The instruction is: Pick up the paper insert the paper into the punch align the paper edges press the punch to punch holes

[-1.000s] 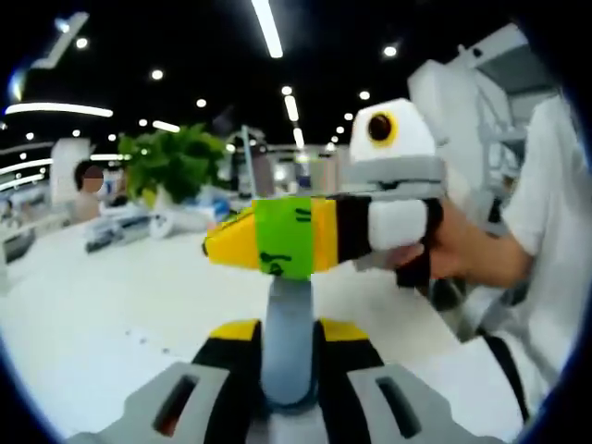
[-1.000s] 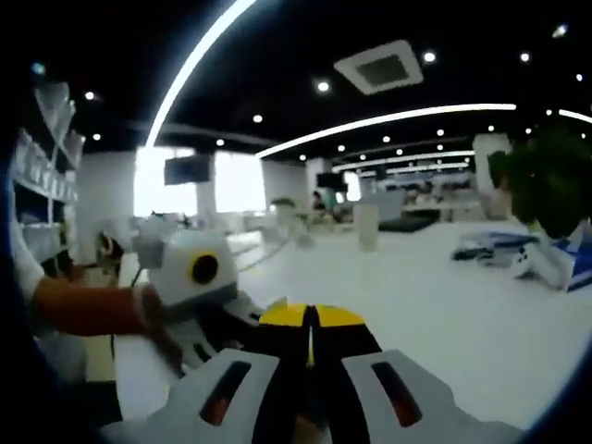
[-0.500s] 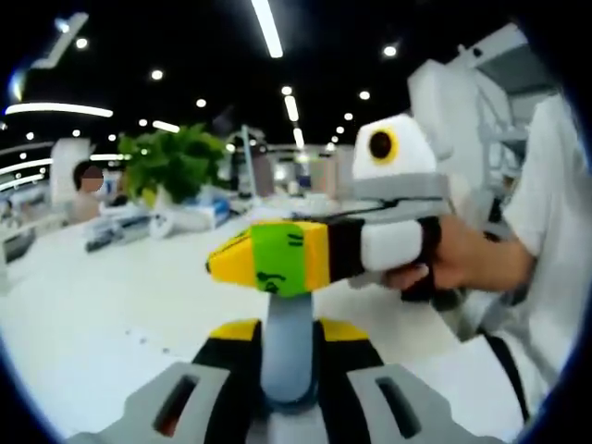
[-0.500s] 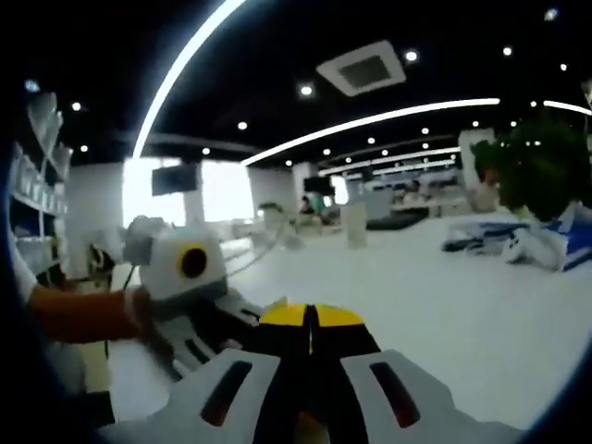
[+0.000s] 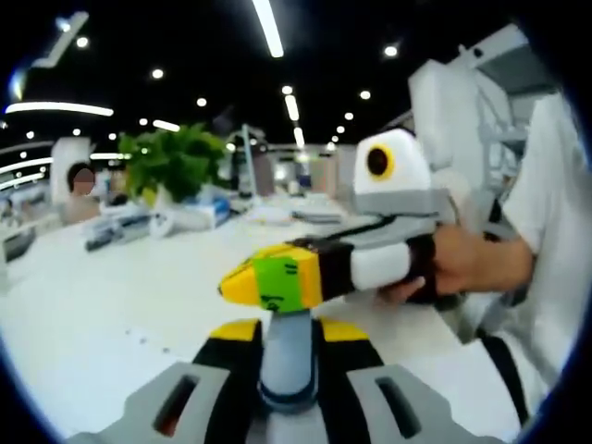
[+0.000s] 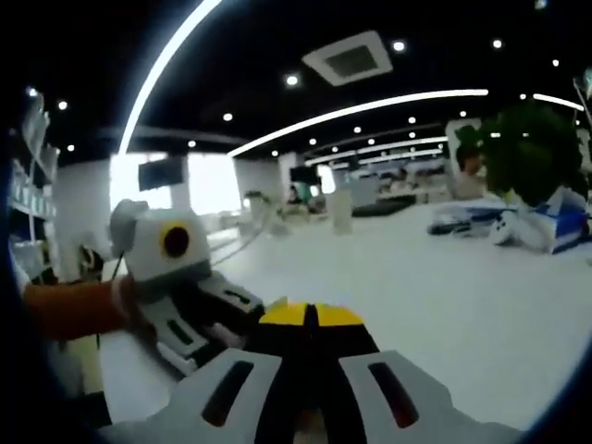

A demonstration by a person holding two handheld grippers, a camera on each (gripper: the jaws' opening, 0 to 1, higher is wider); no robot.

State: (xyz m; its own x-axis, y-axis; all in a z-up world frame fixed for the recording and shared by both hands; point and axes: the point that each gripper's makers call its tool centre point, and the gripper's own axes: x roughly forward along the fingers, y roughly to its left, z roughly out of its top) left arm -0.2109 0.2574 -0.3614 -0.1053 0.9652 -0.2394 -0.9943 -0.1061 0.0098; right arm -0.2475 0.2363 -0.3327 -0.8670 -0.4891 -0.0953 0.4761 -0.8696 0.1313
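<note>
Above white table (image 5: 102, 314), right gripper (image 5: 242, 280) crosses just ahead of left gripper (image 5: 289, 335), blocking it; both clenched, empty; potted plant (image 5: 171, 162) far left; paper, punch unseen

In the left gripper view, the right gripper (image 5: 242, 280) has dipped, its yellow tips now lower and closer to the left gripper's (image 5: 289, 335) tips than a second ago. In the right gripper view, the left gripper has slid nearer the closed tips.
</note>
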